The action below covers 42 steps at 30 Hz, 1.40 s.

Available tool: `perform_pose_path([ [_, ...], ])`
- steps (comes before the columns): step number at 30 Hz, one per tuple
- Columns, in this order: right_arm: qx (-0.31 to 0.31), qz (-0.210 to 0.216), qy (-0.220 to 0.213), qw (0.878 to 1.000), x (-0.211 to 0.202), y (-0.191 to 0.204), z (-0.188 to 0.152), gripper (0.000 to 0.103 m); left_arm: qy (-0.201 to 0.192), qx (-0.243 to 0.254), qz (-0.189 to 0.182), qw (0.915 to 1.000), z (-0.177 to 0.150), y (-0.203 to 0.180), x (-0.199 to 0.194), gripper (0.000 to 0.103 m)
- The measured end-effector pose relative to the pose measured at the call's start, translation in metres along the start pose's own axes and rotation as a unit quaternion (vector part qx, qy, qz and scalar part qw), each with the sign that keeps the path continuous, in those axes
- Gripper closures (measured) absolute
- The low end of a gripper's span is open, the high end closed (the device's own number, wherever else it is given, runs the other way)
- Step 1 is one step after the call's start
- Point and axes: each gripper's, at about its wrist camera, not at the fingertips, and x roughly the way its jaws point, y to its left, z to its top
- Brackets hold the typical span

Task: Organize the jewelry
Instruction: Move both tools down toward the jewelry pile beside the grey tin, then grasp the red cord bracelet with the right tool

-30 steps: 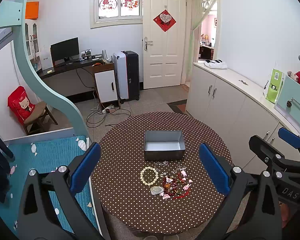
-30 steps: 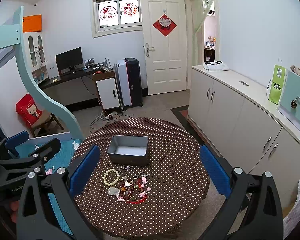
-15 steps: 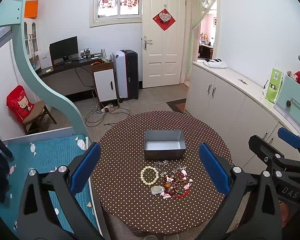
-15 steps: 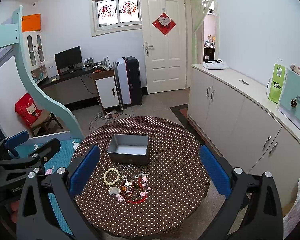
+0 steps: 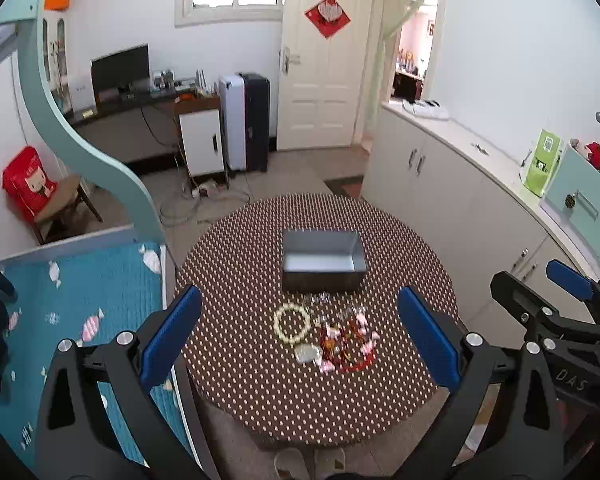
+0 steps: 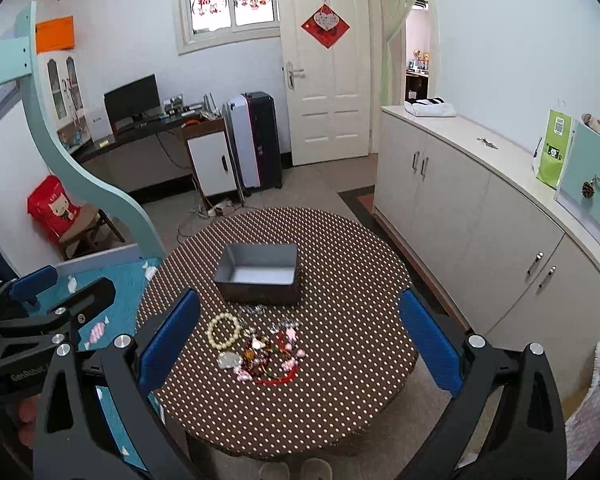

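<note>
A round table (image 5: 236, 360) (image 6: 340, 392) with a brown polka-dot cloth carries an empty grey metal box (image 5: 323, 259) (image 6: 260, 273). In front of the box lie a cream bead bracelet (image 5: 292, 323) (image 6: 223, 330), a silvery piece (image 5: 307, 354) (image 6: 229, 359) and a tangle of red and pink jewelry (image 5: 346, 340) (image 6: 272, 354). My left gripper (image 5: 300, 336) and right gripper (image 6: 300, 338) hang high above the table's near side, both open with nothing between the blue pads. Each gripper also shows at the edge of the other's view.
A bed with a teal quilt (image 5: 80, 300) and a curved teal frame (image 5: 92, 152) borders the table on the left. White cabinets (image 6: 480, 220) run along the right wall. A desk, a suitcase and a chair with a red bag (image 5: 28, 184) stand farther back.
Both views have drifted slightly; the table and jewelry sit a little lower and nearer in frame. Nothing on the table has moved and both grippers stay open.
</note>
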Motion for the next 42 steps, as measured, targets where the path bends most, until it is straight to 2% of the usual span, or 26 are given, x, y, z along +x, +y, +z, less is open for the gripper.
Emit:
perform_pose_path([
  [5, -0.01, -0.018, 0.02, 1.0, 0.002, 0.007, -0.009, 0.007, 0.05, -0.012, -0.028, 0.9983, -0.013, 0.01, 0.01, 0.005],
  [8, 0.004, -0.015, 0.04, 0.999, 0.006, 0.007, -0.013, 0.007, 0.076, -0.012, -0.036, 0.9964, -0.021, 0.014, 0.014, 0.005],
  [11, 0.014, -0.021, 0.053, 0.998, 0.009, 0.007, -0.02, 0.007, 0.101, -0.019, -0.061, 0.9928, -0.033, 0.022, 0.019, 0.005],
  [13, 0.019, -0.021, 0.066, 0.997, 0.015, 0.006, -0.025, 0.007, 0.118, -0.023, -0.06, 0.9909, -0.037, 0.025, 0.025, 0.005],
  [16, 0.031, -0.007, 0.085, 0.996, 0.025, 0.001, -0.028, 0.007, 0.142, -0.041, -0.068, 0.9867, -0.038, 0.035, 0.036, 0.005],
  [22, 0.024, 0.039, 0.167, 0.985, 0.08, -0.011, -0.038, 0.008, 0.196, -0.074, -0.062, 0.9759, -0.045, 0.052, 0.077, 0.006],
  [23, 0.016, 0.045, 0.18, 0.983, 0.09, -0.012, -0.041, 0.014, 0.2, -0.076, -0.058, 0.9752, -0.045, 0.054, 0.082, 0.006],
  [24, 0.009, 0.048, 0.191, 0.98, 0.101, -0.01, -0.044, 0.024, 0.206, -0.078, -0.052, 0.974, -0.046, 0.056, 0.091, 0.006],
  [26, 0.0, 0.061, 0.219, 0.974, 0.125, -0.011, -0.053, 0.035, 0.217, -0.083, -0.041, 0.9719, -0.046, 0.058, 0.107, 0.006],
  [29, -0.002, 0.082, 0.261, 0.962, 0.159, -0.014, -0.064, 0.044, 0.24, -0.097, -0.024, 0.9655, -0.045, 0.061, 0.135, 0.006],
  [32, -0.019, 0.1, 0.286, 0.953, 0.183, -0.013, -0.069, 0.056, 0.266, -0.11, -0.01, 0.9576, -0.046, 0.06, 0.161, 0.006],
  [36, -0.042, 0.11, 0.321, 0.94, 0.214, -0.013, -0.079, 0.068, 0.301, -0.111, 0.012, 0.947, -0.052, 0.057, 0.194, 0.006],
  [42, -0.08, 0.11, 0.347, 0.928, 0.237, -0.01, -0.093, 0.072, 0.327, -0.112, 0.033, 0.9378, -0.057, 0.051, 0.22, 0.006],
])
